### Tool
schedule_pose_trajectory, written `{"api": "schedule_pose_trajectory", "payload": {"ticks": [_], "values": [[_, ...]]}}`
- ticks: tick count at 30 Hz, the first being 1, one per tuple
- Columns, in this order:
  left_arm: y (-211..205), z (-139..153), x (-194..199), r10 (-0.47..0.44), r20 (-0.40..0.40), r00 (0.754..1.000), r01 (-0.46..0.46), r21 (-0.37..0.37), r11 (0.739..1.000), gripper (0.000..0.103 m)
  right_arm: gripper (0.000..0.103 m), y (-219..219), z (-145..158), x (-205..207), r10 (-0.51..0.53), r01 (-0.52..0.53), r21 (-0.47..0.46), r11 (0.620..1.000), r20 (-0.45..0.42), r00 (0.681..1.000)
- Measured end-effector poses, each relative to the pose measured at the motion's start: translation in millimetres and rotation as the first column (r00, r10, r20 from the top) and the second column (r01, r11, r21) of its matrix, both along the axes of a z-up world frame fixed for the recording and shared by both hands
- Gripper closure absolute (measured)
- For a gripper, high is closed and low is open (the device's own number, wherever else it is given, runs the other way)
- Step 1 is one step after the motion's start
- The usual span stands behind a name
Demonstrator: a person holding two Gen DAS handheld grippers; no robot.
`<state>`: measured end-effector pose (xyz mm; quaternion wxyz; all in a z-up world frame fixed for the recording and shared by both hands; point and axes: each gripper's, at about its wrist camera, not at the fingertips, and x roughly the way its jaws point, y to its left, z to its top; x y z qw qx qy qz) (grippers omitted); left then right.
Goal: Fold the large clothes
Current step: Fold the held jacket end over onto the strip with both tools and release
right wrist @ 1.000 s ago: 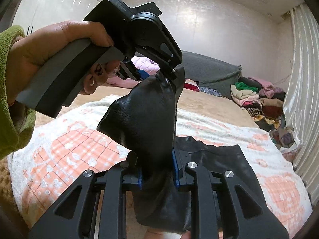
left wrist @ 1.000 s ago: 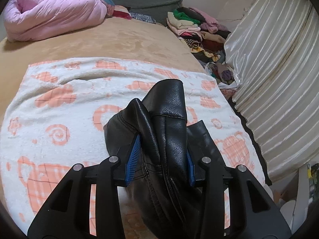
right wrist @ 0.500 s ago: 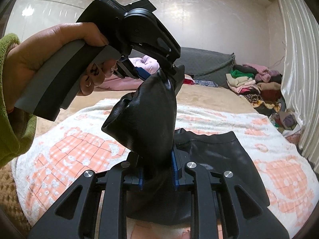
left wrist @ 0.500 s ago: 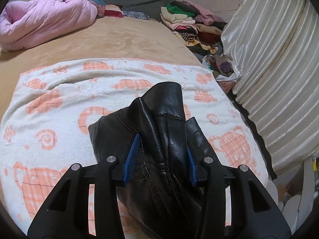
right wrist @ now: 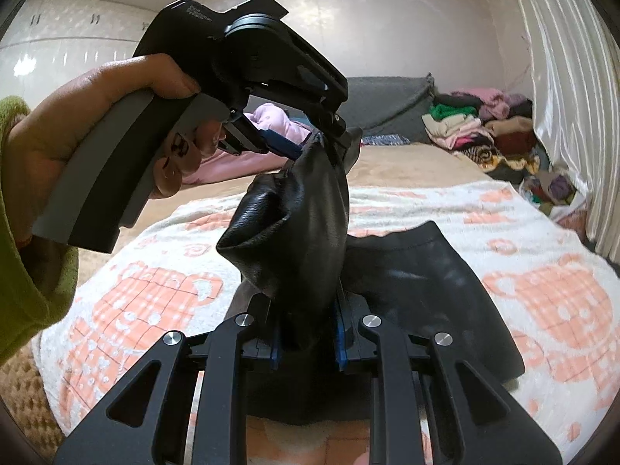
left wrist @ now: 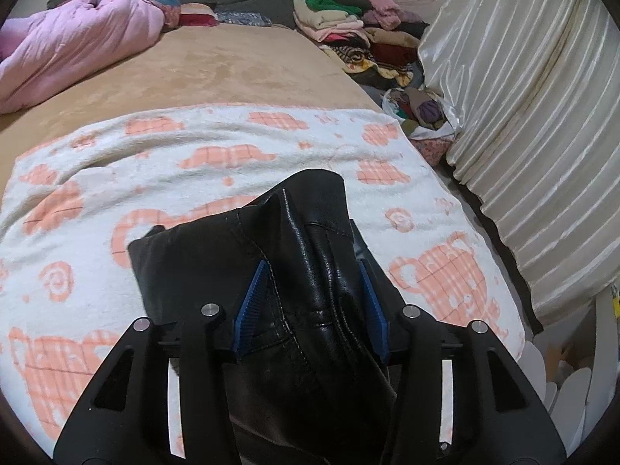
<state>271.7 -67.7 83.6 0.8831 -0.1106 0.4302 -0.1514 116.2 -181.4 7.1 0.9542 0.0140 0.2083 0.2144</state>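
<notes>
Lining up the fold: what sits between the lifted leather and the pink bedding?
In the left wrist view: white towel, then bare tan bedspread, between black leather garment and pink bedding.

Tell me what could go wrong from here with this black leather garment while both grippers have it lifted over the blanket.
1. The left gripper is opening with the black leather garment still between its pads, so that end may drop early and leave the fold crooked.
2. The right gripper pinches only a thick bunch; smooth leather could slip out.
3. The part lying on the patterned blanket could drag and wrinkle.
</notes>
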Motion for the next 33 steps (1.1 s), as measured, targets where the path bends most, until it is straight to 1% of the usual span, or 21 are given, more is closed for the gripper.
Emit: {"api": "schedule_pose_trajectory", "payload": {"ticks": [5, 12, 16, 18, 20, 22, 24, 25, 26, 27, 28, 30, 31, 32, 33], "values": [[-16.1, -8.2, 6.8, -0.018, -0.014, 1.0, 0.018, 0.003, 1.0, 0.063, 0.084, -15.1, -8.4, 7.1, -0.005, 0.007, 0.039, 0.999, -0.056, 0.998], [-35.5, -26.1, 16.9, -0.035, -0.046, 0.998, 0.035, 0.006, 0.999, 0.063, 0.084, -25.5, -21.7, 14.2, -0.001, 0.014, 0.09, 0.996, -0.138, 0.99], [-42.2, -34.9, 23.2, -0.038, -0.06, 0.997, 0.037, -0.011, 0.999, 0.062, 0.083, -33.5, -32.0, 23.8, -0.017, 0.047, 0.133, 0.99, -0.217, 0.976], [-43.3, -40.3, 26.0, -0.039, -0.066, 0.997, 0.037, -0.019, 0.999, 0.062, 0.083, -43.8, -40.7, 29.5, -0.011, 0.065, 0.188, 0.98, -0.272, 0.962], [-43.4, -42.9, 26.5, -0.047, -0.066, 0.997, 0.045, -0.03, 0.999, 0.059, 0.083, -54.4, -50.3, 36.2, 0.016, 0.078, 0.265, 0.961, -0.333, 0.943], [-38.3, -43.1, 24.0, -0.042, -0.058, 0.997, 0.04, -0.046, 0.998, 0.05, 0.082, -59.4, -54.8, 39.2, 0.03, 0.087, 0.304, 0.949, -0.361, 0.932], [-25.5, -42.1, 17.4, -0.021, -0.046, 0.999, 0.018, -0.075, 0.997, 0.044, 0.081, -63.1, -58.5, 41.1, 0.045, 0.096, 0.339, 0.936, -0.384, 0.922], [-16.2, -42.0, 11.8, -0.002, -0.034, 0.999, 0.0, -0.072, 0.997, 0.041, 0.08, -64.0, -59.4, 41.5, 0.05, 0.098, 0.348, 0.932, -0.391, 0.919], [-8.6, -42.2, 7.1, 0.015, -0.024, 1.0, -0.016, -0.061, 0.998, 0.04, 0.077, -64.6, -60.1, 42.3, 0.052, 0.101, 0.353, 0.93, -0.398, 0.916], [3.8, -44.3, -2.8, 0.054, -0.001, 0.999, -0.054, -0.031, 0.998, 0.04, 0.071, -65.2, -59.8, 42.5, 0.051, 0.103, 0.353, 0.93, -0.401, 0.915], [16.7, -49.6, -13.1, 0.092, 0.009, 0.996, -0.092, 0.007, 0.996, 0.035, 0.069, -65.8, -59.1, 42.9, 0.054, 0.101, 0.354, 0.93, -0.402, 0.914], [36.7, -63.1, -28.4, 0.145, 0.008, 0.989, -0.145, 0.03, 0.989, 0.033, 0.056, -65.6, -56.9, 42.6, 0.076, 0.087, 0.367, 0.926, -0.406, 0.911], [44.0, -70.6, -32.8, 0.156, -0.01, 0.988, -0.155, 0.033, 0.987, 0.033, 0.053, -66.2, -56.7, 44.9, 0.09, 0.079, 0.376, 0.923, -0.411, 0.907], [50.7, -78.1, -36.7, 0.163, -0.027, 0.986, -0.163, 0.03, 0.986, 0.033, 0.043, -65.9, -54.6, 47.8, 0.113, 0.063, 0.382, 0.922, -0.421, 0.9], [55.7, -85.2, -40.1, 0.167, -0.041, 0.985, -0.166, 0.022, 0.986, 0.033, 0.03, -64.7, -51.4, 50.2, 0.137, 0.045, 0.386, 0.921, -0.43, 0.892]]}}
